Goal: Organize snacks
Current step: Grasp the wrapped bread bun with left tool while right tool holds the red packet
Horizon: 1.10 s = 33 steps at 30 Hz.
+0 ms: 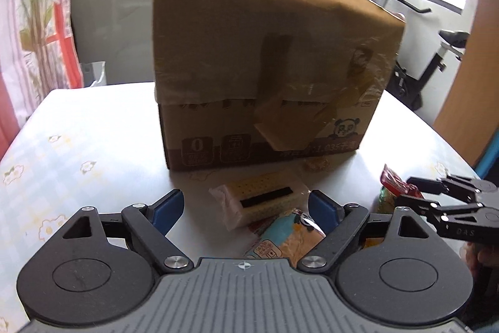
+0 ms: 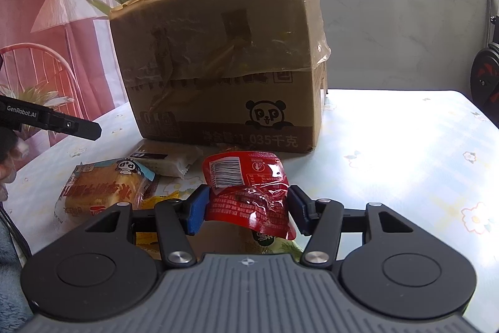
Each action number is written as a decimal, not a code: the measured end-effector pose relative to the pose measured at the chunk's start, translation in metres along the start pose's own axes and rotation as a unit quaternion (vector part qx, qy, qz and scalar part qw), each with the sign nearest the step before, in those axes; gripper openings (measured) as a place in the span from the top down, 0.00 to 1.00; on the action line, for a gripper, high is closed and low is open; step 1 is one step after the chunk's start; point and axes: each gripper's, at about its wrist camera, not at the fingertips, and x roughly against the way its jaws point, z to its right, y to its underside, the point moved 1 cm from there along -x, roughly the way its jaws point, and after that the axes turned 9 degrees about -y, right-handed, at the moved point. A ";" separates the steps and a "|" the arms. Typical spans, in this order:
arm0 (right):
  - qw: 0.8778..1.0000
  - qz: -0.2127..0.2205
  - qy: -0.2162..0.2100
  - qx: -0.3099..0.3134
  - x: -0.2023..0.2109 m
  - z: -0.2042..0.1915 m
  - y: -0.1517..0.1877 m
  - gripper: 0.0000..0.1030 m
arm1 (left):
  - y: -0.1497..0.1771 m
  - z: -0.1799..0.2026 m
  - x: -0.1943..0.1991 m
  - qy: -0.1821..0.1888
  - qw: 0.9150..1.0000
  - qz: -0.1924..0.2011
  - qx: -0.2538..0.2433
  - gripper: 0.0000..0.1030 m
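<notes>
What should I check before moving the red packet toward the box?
1. Right gripper shut on the red packet: ok.
2. Left gripper open, holding nothing: ok.
3. Cardboard box open to receive snacks: not ok, its top looks taped shut.
4. Table right of the box bare: ok.
5. Bread packet and cracker packet not under the held packet: ok.
</notes>
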 end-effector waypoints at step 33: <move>1.000 -0.003 0.002 0.003 -0.003 0.000 0.000 0.45 | 0.039 0.002 -0.012 -0.021 0.998 -0.056 0.006 0.19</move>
